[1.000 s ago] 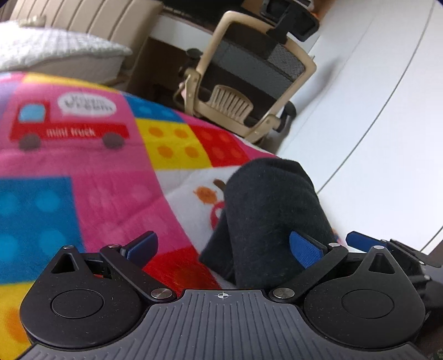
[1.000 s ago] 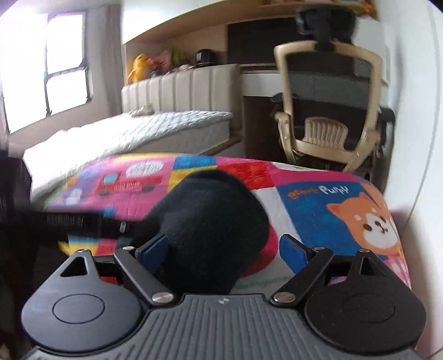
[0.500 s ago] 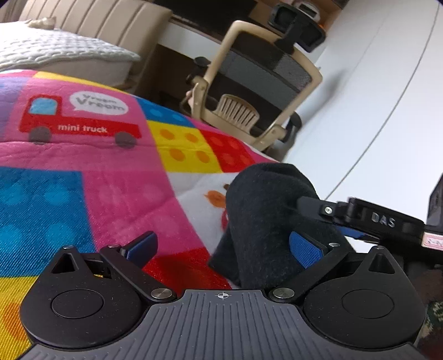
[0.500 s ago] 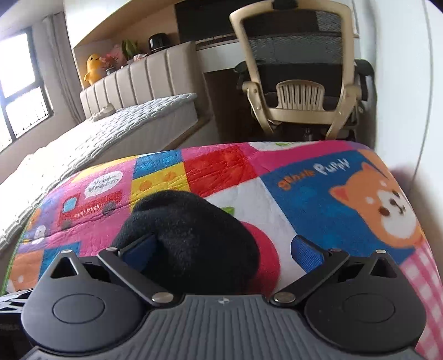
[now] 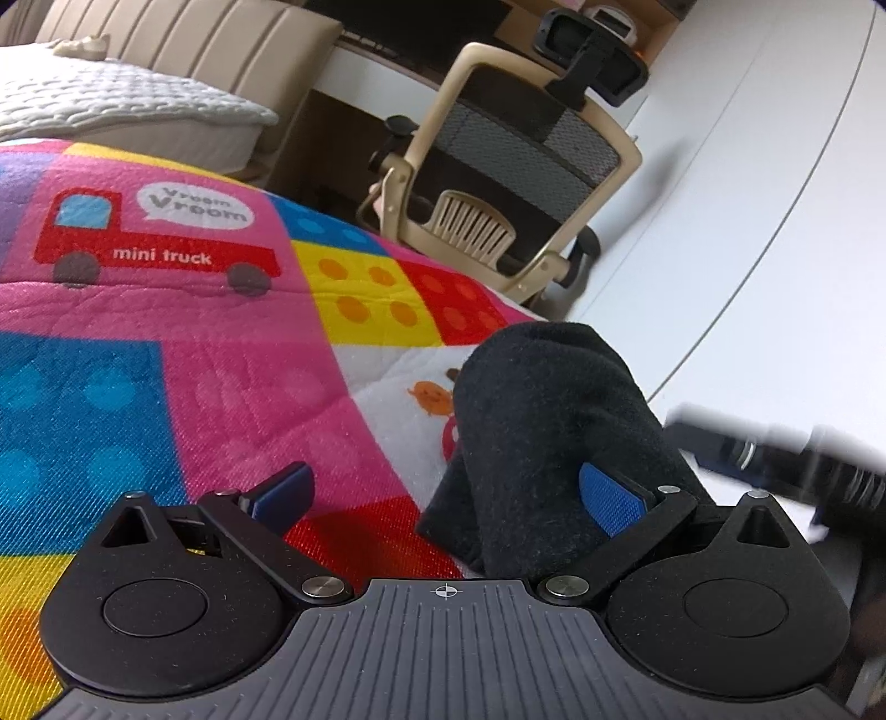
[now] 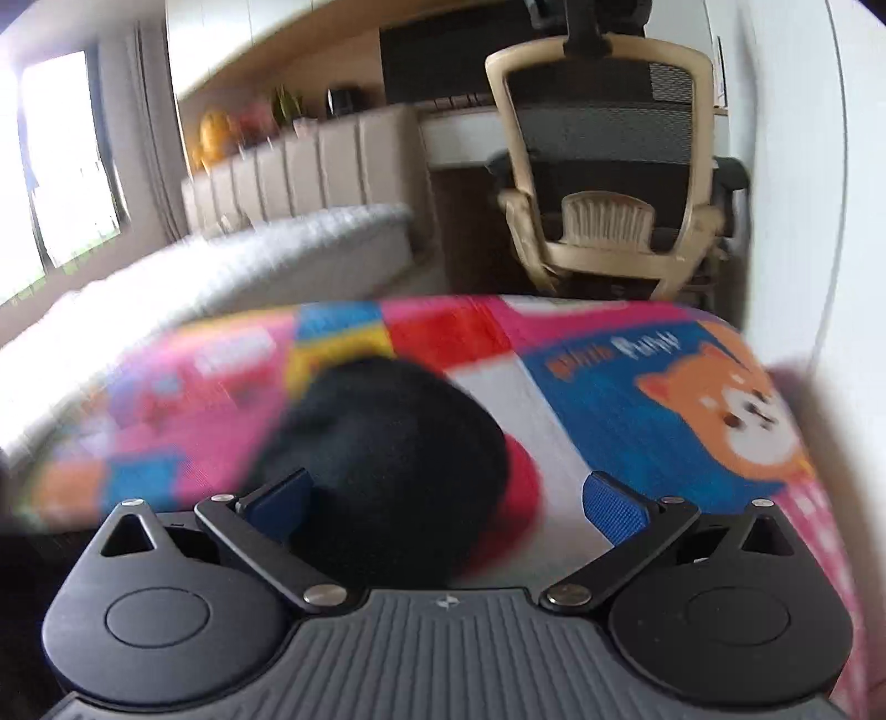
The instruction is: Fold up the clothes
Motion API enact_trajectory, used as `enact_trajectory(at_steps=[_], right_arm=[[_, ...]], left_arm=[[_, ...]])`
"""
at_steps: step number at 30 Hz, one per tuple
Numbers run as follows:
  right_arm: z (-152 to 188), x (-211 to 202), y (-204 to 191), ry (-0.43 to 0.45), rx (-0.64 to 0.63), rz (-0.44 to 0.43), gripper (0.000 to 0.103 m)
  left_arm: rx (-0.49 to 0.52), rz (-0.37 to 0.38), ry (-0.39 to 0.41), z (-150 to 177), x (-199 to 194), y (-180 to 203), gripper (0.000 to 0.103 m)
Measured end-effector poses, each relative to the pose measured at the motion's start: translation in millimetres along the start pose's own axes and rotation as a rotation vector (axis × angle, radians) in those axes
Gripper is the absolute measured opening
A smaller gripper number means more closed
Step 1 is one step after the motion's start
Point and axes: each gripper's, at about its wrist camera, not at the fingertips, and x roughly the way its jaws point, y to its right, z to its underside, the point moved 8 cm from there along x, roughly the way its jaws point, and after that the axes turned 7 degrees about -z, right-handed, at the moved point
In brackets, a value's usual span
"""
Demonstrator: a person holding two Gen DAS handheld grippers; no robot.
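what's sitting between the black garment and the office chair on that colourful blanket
Only bare blanket: yellow and red block squares run from the black garment to the far edge, with the chair on the floor beyond. The left wrist view shows it.

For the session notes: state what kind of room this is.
Most likely a bedroom with a study corner: a bed with a padded headboard, a mesh office chair at a desk, and a colourful children's quilt under the dark garment.
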Motion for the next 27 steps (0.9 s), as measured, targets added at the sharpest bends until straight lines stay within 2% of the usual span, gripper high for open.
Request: enact_trajectory(at_steps=[7,10,14,18,23,27], right_arm=[[-20.7,-3.4,-9.6,0.071,-0.046,0.028,0.103],[-24.7,16.4,-6.9,0.015,-0.020,0.054,0.103],[-21.3,44.3,-7.2,-0.051,-0.027,0.036,0.103],[-22.5,37.4,-7.3,-0.040,-0.015,0.022,0.103],[-17.3,4.5,6.0,0.034,0.083,-0.004,0.103],[-4.9,1.6,7.3,0.029,0.002,0.053,0.103]], left_arm=[[0.023,-0.004,0.003,2.2,-1.0,3.3,0.103],[0.030,-0.006,0.006,2.8,-1.7,4.3,0.103],[0.009,-0.023,0.004,1.7,-0.3,-0.4,0.103],[0.002,-0.019,0.005,1.3,-0.8,-2.0,0.103],[0.010,0.001,0.001,2.0,-0.9,0.2,0.103],[0.014,0.004,-0.001,2.4,-0.2,1.7,0.103]])
